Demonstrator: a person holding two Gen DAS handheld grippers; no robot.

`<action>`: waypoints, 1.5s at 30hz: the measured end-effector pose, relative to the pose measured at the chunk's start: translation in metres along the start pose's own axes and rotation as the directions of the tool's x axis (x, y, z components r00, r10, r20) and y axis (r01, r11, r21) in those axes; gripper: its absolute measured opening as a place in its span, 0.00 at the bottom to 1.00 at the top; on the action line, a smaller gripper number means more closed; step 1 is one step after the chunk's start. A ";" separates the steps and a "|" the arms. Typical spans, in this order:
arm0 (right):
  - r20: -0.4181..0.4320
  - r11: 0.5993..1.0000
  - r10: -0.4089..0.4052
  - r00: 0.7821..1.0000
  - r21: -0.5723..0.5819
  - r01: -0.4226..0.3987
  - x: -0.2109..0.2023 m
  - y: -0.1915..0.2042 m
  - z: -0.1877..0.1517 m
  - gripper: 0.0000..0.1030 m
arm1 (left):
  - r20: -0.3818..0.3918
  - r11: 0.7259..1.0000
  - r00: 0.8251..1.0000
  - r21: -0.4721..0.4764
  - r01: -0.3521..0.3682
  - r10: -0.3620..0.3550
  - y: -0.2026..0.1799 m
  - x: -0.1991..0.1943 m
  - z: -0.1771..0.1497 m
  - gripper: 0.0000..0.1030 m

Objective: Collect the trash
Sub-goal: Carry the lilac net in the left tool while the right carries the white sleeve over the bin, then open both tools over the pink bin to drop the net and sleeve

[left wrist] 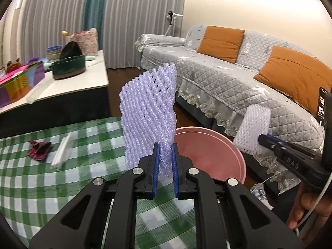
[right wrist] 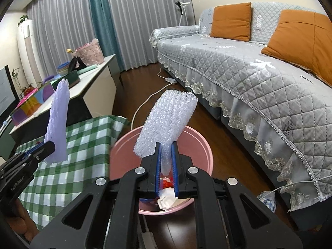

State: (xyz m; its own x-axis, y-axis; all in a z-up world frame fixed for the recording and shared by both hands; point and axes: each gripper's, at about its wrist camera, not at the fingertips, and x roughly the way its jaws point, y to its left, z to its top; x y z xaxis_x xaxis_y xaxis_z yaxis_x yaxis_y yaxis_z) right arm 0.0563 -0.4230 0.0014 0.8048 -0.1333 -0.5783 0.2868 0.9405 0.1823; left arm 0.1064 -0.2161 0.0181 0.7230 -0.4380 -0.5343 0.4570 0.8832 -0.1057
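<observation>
You're carrying to the bin: left claw (left wrist: 165,161) clamps a purple foam net (left wrist: 148,112), right claw (right wrist: 166,161) clamps a white foam net (right wrist: 166,122) over the pink bucket (right wrist: 204,145), so spread the jaws next.

Pink bin (left wrist: 209,155) partly hidden behind purple foam net (left wrist: 148,112); bin contents half covered by fingers (right wrist: 158,166).

Lilac foam net (left wrist: 148,112), pink bin (left wrist: 209,155), green-checked tablecloth (left wrist: 41,178)
</observation>
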 end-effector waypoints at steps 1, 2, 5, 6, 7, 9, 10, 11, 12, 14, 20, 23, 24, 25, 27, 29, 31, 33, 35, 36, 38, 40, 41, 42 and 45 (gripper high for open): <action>-0.001 1.000 -0.006 1.000 -0.003 0.006 0.002 -0.001 0.000 0.10 | -0.001 1.000 1.000 0.000 0.006 -0.006 -0.001 0.002 0.000 0.11; -0.001 1.000 -0.010 1.000 -0.005 0.010 0.003 -0.002 -0.001 0.10 | -0.003 1.000 1.000 0.001 0.017 -0.017 -0.004 0.006 0.000 0.11; -0.004 1.000 -0.028 1.000 -0.012 0.028 0.009 -0.005 -0.002 0.10 | -0.006 0.999 0.999 0.009 0.044 -0.044 -0.010 0.016 -0.001 0.11; -0.006 0.999 -0.034 0.999 -0.013 0.034 0.012 -0.007 -0.003 0.10 | -0.007 0.999 0.999 0.012 0.052 -0.052 -0.013 0.019 -0.001 0.11; -0.009 0.999 -0.039 0.999 -0.014 0.039 0.015 -0.008 -0.003 0.10 | -0.008 0.998 0.998 0.015 0.059 -0.059 -0.014 0.021 -0.001 0.11; -0.012 0.999 -0.052 0.999 -0.014 0.052 0.021 -0.012 -0.005 0.10 | -0.006 0.997 0.997 0.027 0.073 -0.073 -0.020 0.028 0.000 0.11; -0.012 0.998 -0.057 0.998 -0.014 0.057 0.023 -0.013 -0.006 0.10 | -0.006 0.996 0.997 0.032 0.080 -0.079 -0.022 0.030 0.000 0.11; -0.011 0.998 -0.062 0.998 -0.015 0.062 0.025 -0.014 -0.006 0.10 | -0.006 0.995 0.996 0.039 0.087 -0.087 -0.025 0.033 -0.001 0.11; -0.008 0.998 -0.066 0.998 -0.016 0.066 0.027 -0.014 -0.007 0.10 | -0.007 0.995 0.996 0.047 0.093 -0.092 -0.027 0.036 -0.001 0.11; -0.007 0.997 -0.071 0.997 -0.016 0.071 0.031 -0.015 -0.008 0.10 | -0.011 0.993 0.995 0.057 0.103 -0.102 -0.030 0.042 -0.001 0.11; -0.007 0.997 -0.080 0.997 -0.015 0.080 0.043 -0.014 -0.007 0.10 | -0.031 0.990 0.992 0.067 0.127 -0.125 -0.033 0.058 -0.004 0.11; -0.014 0.997 -0.082 0.997 -0.015 0.082 0.048 -0.015 -0.008 0.10 | -0.039 0.989 0.990 0.065 0.135 -0.133 -0.033 0.065 -0.004 0.11; -0.018 0.996 -0.084 0.996 -0.016 0.084 0.049 -0.016 -0.008 0.12 | -0.045 0.988 0.990 0.063 0.138 -0.135 -0.033 0.068 -0.004 0.12; -0.023 0.996 -0.090 0.996 -0.016 0.089 0.051 -0.017 -0.009 0.13 | -0.052 0.989 0.990 0.062 0.137 -0.134 -0.032 0.070 -0.004 0.13; -0.028 0.994 -0.110 0.994 -0.008 0.110 0.053 -0.019 -0.010 0.27 | -0.065 0.988 0.988 0.056 0.147 -0.143 -0.031 0.073 -0.006 0.28; -0.025 0.993 -0.118 0.993 0.012 0.119 0.053 -0.022 -0.010 0.52 | -0.064 0.989 0.989 0.049 0.139 -0.135 -0.028 0.072 -0.006 0.32; -0.017 0.992 -0.125 0.992 0.028 0.126 0.050 -0.024 -0.009 0.53 | -0.063 0.990 0.989 0.039 0.136 -0.134 -0.025 0.071 -0.005 0.32; -0.014 0.992 -0.126 0.992 0.025 0.126 0.047 -0.022 -0.008 0.54 | -0.054 0.991 0.990 0.031 0.131 -0.130 -0.022 0.066 -0.003 0.32; -0.006 0.992 -0.126 0.992 0.022 0.126 0.043 -0.019 -0.006 0.56 | -0.043 0.992 0.991 0.026 0.127 -0.126 -0.019 0.060 -0.001 0.32; -0.001 0.992 -0.125 0.992 0.023 0.125 0.040 -0.017 -0.005 0.56 | -0.040 0.992 0.991 0.026 0.125 -0.124 -0.018 0.058 0.000 0.32; 0.006 0.992 -0.122 0.992 0.025 0.122 0.035 -0.015 -0.003 0.57 | -0.031 0.993 0.993 0.026 0.118 -0.117 -0.015 0.051 0.001 0.32; 0.016 0.992 -0.120 0.993 0.028 0.120 0.029 -0.011 0.000 0.57 | -0.021 0.994 0.994 0.024 0.110 -0.109 -0.010 0.043 0.002 0.32; 0.018 0.993 -0.118 0.993 0.030 0.118 0.027 -0.009 0.001 0.57 | -0.017 0.994 0.994 0.023 0.106 -0.105 -0.008 0.039 0.002 0.32; 0.022 0.993 -0.114 0.993 0.032 0.114 0.024 -0.007 0.002 0.57 | -0.012 0.995 0.995 0.021 0.099 -0.099 -0.005 0.035 0.004 0.32; 0.037 0.995 -0.100 0.994 0.032 0.099 0.016 0.002 0.006 0.57 | -0.006 0.997 0.997 0.010 0.078 -0.078 0.007 0.023 0.003 0.32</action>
State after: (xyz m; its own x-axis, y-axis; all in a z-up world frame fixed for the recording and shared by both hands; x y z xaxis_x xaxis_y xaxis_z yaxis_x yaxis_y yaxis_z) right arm 0.0729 -0.4250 -0.0033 0.7910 -0.2380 -0.5636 0.3812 0.9123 0.1499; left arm 0.1278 -0.2209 0.0077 0.6822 -0.5042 -0.5294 0.5170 0.8447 -0.1383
